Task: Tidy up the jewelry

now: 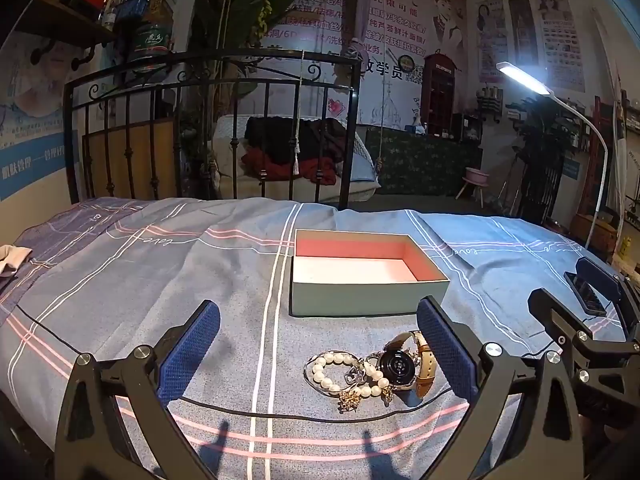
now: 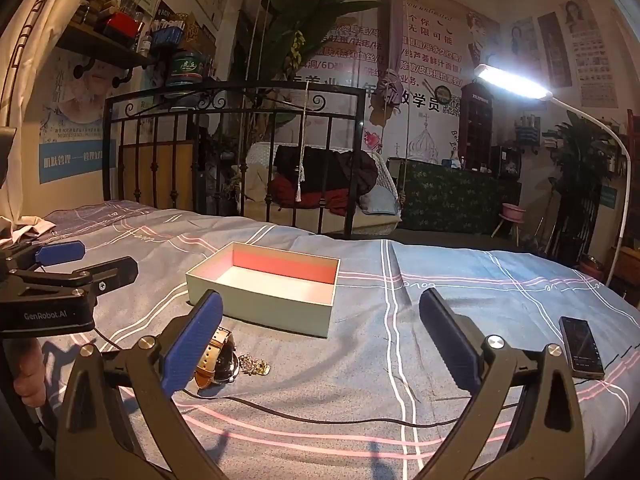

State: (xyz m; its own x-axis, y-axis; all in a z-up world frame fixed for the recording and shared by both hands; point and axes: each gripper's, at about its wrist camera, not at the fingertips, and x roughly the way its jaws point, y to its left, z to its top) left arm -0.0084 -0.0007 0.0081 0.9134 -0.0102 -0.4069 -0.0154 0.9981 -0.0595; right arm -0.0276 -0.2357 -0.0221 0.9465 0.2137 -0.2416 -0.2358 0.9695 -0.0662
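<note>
An open pale green box point(image 1: 360, 296) with a pink and white inside sits empty on the bed. In front of it lies a heap of jewelry: a pearl bracelet point(image 1: 340, 372), a watch point(image 1: 400, 364) with a tan strap, and a gold charm point(image 1: 350, 398). My left gripper point(image 1: 318, 354) is open, its jaws on either side of the heap, just above the sheet. My right gripper point(image 2: 320, 340) is open and empty, to the right of the heap. The right wrist view shows the box point(image 2: 264, 300) and the watch point(image 2: 218, 354), partly hidden by my left finger point(image 2: 192, 344).
A blue-grey striped bedsheet point(image 1: 160, 280) covers the bed. A black cable point(image 2: 320, 420) runs across it near me. A phone point(image 2: 582, 346) lies at the right. A black iron bed frame point(image 1: 208, 128) stands behind. A lit lamp point(image 1: 524, 76) stands at the right.
</note>
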